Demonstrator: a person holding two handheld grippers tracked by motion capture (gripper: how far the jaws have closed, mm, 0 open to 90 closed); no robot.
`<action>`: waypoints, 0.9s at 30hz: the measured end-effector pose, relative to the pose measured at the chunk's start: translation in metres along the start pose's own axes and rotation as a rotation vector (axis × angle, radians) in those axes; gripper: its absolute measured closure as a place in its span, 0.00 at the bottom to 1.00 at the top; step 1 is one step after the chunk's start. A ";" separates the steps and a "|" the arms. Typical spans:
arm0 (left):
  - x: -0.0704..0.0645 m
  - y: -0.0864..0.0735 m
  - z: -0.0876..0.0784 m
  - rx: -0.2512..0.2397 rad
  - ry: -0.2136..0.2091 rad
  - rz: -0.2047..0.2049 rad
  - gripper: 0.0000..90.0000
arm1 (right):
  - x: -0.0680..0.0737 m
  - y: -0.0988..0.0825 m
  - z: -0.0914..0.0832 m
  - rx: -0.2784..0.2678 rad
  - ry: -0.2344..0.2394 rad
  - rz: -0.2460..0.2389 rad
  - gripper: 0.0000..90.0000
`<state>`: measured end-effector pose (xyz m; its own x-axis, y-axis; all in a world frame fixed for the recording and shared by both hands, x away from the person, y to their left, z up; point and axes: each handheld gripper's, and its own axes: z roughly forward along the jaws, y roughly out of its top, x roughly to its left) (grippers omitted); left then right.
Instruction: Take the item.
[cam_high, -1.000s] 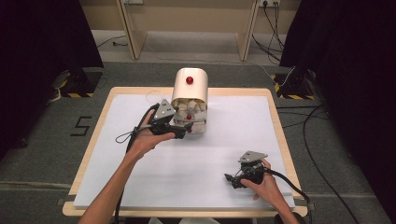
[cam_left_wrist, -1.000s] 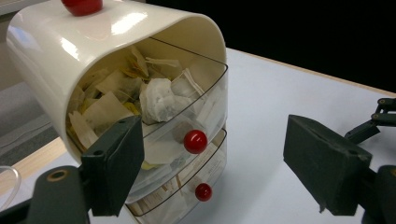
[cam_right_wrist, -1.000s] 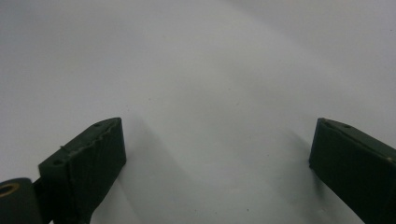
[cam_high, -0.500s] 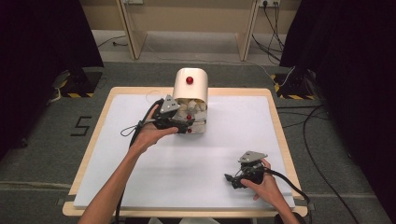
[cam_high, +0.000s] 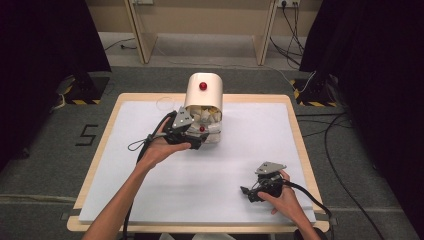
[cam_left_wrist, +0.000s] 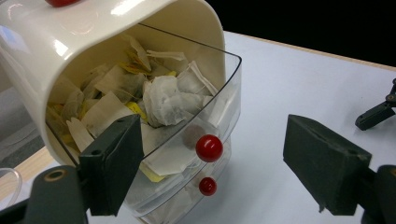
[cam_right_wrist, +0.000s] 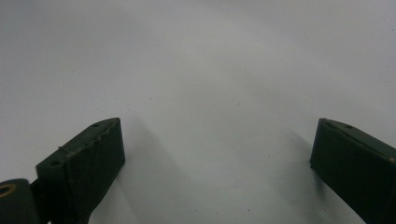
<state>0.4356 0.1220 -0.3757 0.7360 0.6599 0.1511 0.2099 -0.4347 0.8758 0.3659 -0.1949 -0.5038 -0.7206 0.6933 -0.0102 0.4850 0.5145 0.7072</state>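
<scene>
A cream tea-bag box (cam_high: 202, 89) with red knobs stands at the table's far middle. Its upper clear drawer (cam_left_wrist: 223, 95) is pulled out and full of tea bags (cam_left_wrist: 163, 99). The drawer's red knob (cam_left_wrist: 208, 148) sits between the jaws of my left gripper (cam_left_wrist: 212, 135), which is open and touches nothing. A second drawer's knob (cam_left_wrist: 207, 186) shows just below. In the high view the left gripper (cam_high: 196, 139) is at the box's front left. My right gripper (cam_high: 246, 193) rests low on the white table top (cam_right_wrist: 210, 70) at the near right, open and holding nothing (cam_right_wrist: 217, 140).
A clear glass cup (cam_high: 165, 104) stands left of the box, near the table's far edge. Cables trail from both grippers across the white mat (cam_high: 240, 150). In the left gripper view the right gripper (cam_left_wrist: 379, 112) shows far off.
The left hand and its gripper shifted slightly farther in toward the box's drawers. The right gripper stayed where it was.
</scene>
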 end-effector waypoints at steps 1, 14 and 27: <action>0.000 0.000 0.000 0.000 0.000 0.000 0.22 | 0.000 0.000 0.000 0.000 0.000 0.000 0.04; -0.016 -0.010 -0.013 -0.007 0.000 0.015 0.24 | 0.000 0.000 0.000 0.001 0.000 0.001 0.04; -0.026 -0.016 -0.019 -0.017 0.021 0.019 0.26 | 0.000 0.000 0.000 0.001 0.001 0.002 0.04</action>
<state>0.4010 0.1231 -0.3847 0.7263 0.6642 0.1769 0.1852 -0.4369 0.8802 0.3658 -0.1948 -0.5038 -0.7199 0.6940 -0.0085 0.4867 0.5136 0.7066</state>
